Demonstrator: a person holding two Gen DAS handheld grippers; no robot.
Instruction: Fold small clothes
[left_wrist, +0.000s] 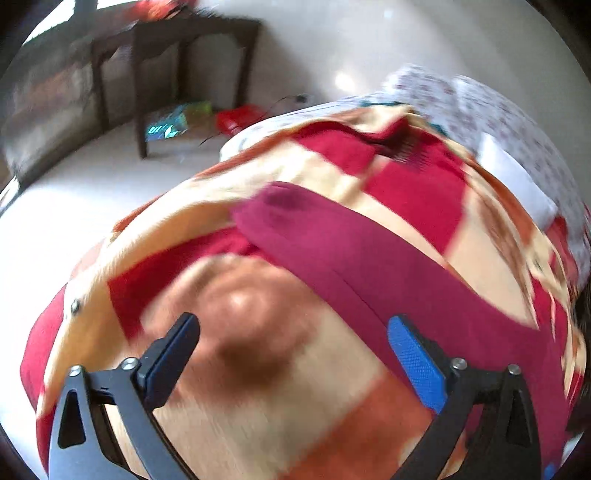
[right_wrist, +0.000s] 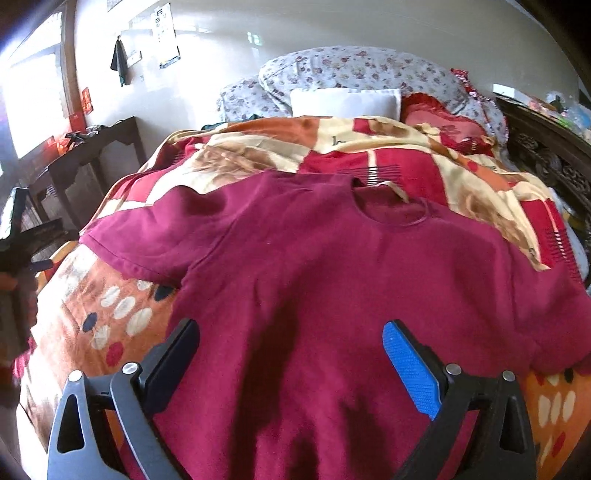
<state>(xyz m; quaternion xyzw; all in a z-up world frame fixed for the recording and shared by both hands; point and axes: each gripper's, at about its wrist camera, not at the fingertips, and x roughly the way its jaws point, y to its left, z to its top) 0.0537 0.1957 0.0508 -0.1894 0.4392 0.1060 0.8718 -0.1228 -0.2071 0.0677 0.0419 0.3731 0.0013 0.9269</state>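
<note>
On top of the patterned red, cream and orange blanket (right_wrist: 258, 147) covering the bed lies the task item: a maroon short-sleeved knit T-shirt (right_wrist: 314, 266), spread flat, neckline (right_wrist: 395, 210) at the far end, hem nearest the right wrist camera.

Right gripper (right_wrist: 291, 354): jaws spread wide, nothing between them, hovering over the shirt's lower body. Left gripper (left_wrist: 295, 350): also spread wide and empty, over the blanket at the near left, with the shirt's left sleeve (left_wrist: 295, 229) just ahead of it. Left view is motion-blurred, so I can't tell whether it touches the cloth.

Handling, my read:
- light, limp, no stiffness; it will drape and sag from any pinch point
- soft knit, probably grips well on the blue textured pads (right_wrist: 410, 369); low slip risk
- not fragile
- blanket underneath is soft too, so a deep pinch risks grabbing both layers

Where to grab: sleeve hem or shoulder seam on the left, matching hem corner near side. Pinch edges only, lift slightly, then fold across toward the centre line.
</note>
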